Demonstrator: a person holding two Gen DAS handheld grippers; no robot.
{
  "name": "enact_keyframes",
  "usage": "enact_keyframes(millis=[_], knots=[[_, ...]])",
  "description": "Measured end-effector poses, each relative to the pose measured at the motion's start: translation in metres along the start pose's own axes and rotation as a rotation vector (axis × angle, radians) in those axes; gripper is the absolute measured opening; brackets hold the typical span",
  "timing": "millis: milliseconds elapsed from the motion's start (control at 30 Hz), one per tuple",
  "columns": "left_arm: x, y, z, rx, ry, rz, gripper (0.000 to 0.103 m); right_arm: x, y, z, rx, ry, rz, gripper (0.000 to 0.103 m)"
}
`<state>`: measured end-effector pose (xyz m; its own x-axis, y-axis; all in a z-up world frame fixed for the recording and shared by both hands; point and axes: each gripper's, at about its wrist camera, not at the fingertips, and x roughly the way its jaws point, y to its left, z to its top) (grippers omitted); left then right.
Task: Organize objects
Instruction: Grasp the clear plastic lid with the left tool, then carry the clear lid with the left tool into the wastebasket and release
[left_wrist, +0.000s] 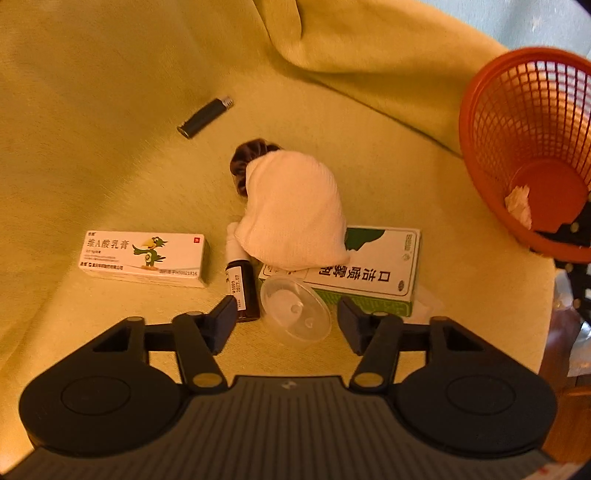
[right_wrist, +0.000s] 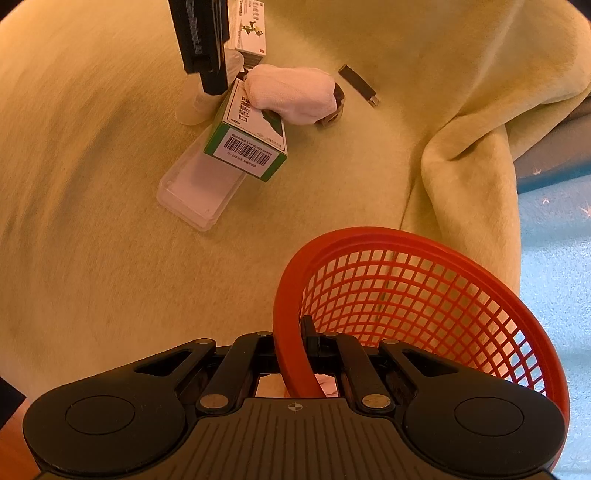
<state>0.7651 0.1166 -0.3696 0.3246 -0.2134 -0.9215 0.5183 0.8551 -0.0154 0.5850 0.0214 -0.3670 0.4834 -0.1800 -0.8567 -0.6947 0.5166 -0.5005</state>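
Left gripper (left_wrist: 286, 317): jaws spread wide and holding nothing, hovering low over the yellow blanket (left_wrist: 110, 110); it also shows as a dark bar at the top of the right wrist view (right_wrist: 201, 44).
Clear plastic cup (left_wrist: 295, 314): lies tipped on its side between the open jaws, rim toward the camera, touching neither finger as far as can be seen.
Brown bottle (left_wrist: 242, 291): small, dark glass with a white nozzle and a printed label, lying flat just beside the left finger and next to the cup.
Right gripper (right_wrist: 295, 343): jaws closed on the rim of the red basket (right_wrist: 406, 295), one finger outside the wall and one inside.
Red basket contents: in the left wrist view the basket (left_wrist: 532, 147) is tilted and holds a crumpled white tissue (left_wrist: 519, 205) at its solid bottom.
Basket build: round, rigid plastic, open lattice walls, thick smooth rim.
Green-and-white box (left_wrist: 369, 269): flat carton beyond the cup, one end resting on a clear plastic case (right_wrist: 192, 192).
White cloth bundle (left_wrist: 295, 210): soft knitted fabric, rounded, lying partly on the green-and-white box, with a dark brown scrunchie (left_wrist: 247, 155) peeking out behind it.
White carton with bird picture (left_wrist: 146, 258): long, rectangular, apart to the left.
Dark lighter (left_wrist: 205, 117): slim, metal-capped, lying alone farther back.
Blanket: fuzzy, folded into a thick ridge at the far right.
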Motion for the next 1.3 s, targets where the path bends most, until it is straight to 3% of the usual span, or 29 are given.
enact_keyframes(millis=[67, 167, 267, 833, 1300], knots=[[0.004, 0.0, 0.0, -0.005, 0.008, -0.001, 0.046, 0.0, 0.001, 0.0, 0.001, 0.002, 0.0, 0.001], [0.005, 0.002, -0.001, -0.014, 0.022, -0.015, 0.035, 0.0, 0.001, 0.0, 0.0, 0.004, 0.0, 0.001], [0.003, 0.001, -0.001, -0.015, 0.033, -0.01, 0.032, 0.0, 0.0, 0.0, 0.001, 0.005, 0.001, 0.001], [-0.082, 0.006, 0.004, -0.047, -0.043, -0.002, 0.03, -0.003, 0.0, -0.002, -0.007, 0.014, 0.003, 0.001], [-0.1, -0.012, 0.034, -0.031, -0.095, -0.08, 0.03, -0.004, 0.004, -0.005, -0.034, 0.011, -0.001, 0.001]])
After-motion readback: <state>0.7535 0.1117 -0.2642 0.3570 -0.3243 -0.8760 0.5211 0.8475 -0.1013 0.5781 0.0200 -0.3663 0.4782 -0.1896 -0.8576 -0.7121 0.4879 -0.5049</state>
